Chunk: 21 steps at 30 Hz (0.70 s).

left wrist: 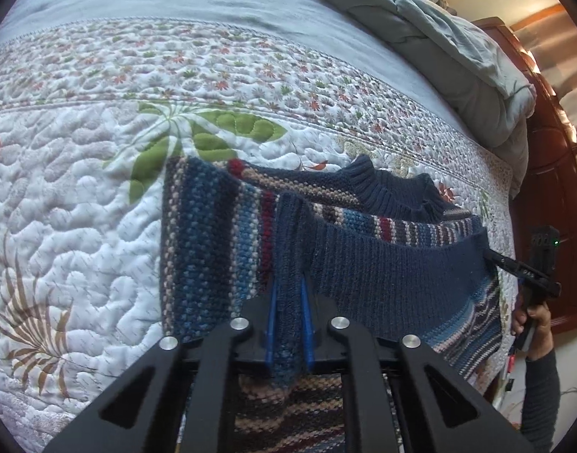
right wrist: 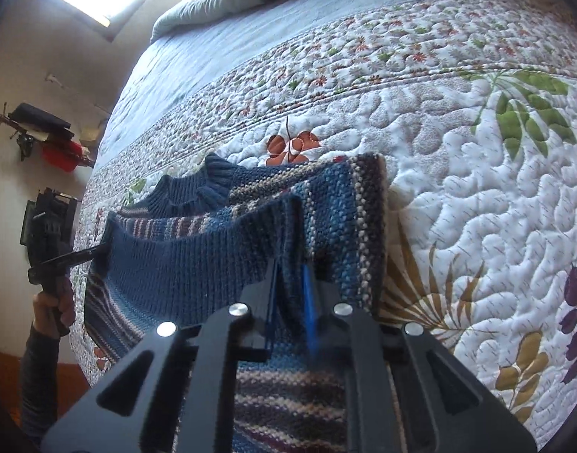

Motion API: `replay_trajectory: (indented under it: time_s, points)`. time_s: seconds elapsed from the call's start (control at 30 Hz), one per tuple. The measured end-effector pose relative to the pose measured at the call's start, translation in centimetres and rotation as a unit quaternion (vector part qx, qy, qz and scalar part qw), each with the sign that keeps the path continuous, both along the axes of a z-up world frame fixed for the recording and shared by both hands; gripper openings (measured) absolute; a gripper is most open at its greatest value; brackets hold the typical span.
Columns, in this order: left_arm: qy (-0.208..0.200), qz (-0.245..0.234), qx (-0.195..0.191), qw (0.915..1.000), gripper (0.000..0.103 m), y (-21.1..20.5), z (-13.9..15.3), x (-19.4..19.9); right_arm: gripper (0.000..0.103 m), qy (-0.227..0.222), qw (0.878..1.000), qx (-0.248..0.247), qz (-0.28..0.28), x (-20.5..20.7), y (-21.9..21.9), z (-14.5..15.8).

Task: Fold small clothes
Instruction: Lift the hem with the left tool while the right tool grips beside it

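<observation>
While both hands tilt steeply downward, the left gripper (left wrist: 288,302) and right gripper (right wrist: 292,283) each pinch the striped knitted sweater's (left wrist: 383,264) navy hem, jaws pressed together, over the quilted bed (left wrist: 80,207).

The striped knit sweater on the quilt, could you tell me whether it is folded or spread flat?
Partly folded: the striped knit sweater has its navy hem edge raised over the striped body.

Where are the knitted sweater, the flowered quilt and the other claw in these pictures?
sweater (left wrist: 394,279): left wrist view, plain navy hem band.
quilt (left wrist: 80,204): left wrist view, bare white stitched part.
right claw (left wrist: 486,253): left wrist view, tip at the sweater's edge.
</observation>
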<state>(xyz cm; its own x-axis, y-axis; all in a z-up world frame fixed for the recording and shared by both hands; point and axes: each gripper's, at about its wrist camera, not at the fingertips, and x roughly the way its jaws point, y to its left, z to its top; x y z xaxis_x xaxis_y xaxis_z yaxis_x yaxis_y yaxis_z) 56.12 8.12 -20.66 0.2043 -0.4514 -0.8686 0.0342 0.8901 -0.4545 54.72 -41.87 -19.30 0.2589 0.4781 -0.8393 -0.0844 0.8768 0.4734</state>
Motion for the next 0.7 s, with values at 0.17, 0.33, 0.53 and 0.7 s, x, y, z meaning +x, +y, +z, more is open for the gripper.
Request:
replay_trajectory:
  time_s: [0.17, 0.33, 0.53, 0.7]
  points:
    - [-0.042, 0.005, 0.003, 0.9991, 0.009, -0.4, 2.4, -1.1, 0.009, -0.028, 1.000, -0.012, 0.001, -1.0, 0.3, 2.3]
    - [-0.101, 0.004, -0.006, 0.9949, 0.009, -0.2, 7.6, -1.6, 0.008, -0.069, 0.997, -0.017, -0.006, -1.4, 0.7, 6.2]
    - [-0.137, 0.015, 0.005, 0.9904, 0.009, 0.3, 11.7, 1.0, 0.008, -0.110, 0.993, -0.020, -0.042, 0.6, 0.6, 9.4]
    - [-0.117, 0.037, 0.017, 0.9923, 0.009, -0.1, 9.2, 4.4, 0.008, -0.093, 0.993, -0.041, -0.067, 3.7, 1.5, 7.3]
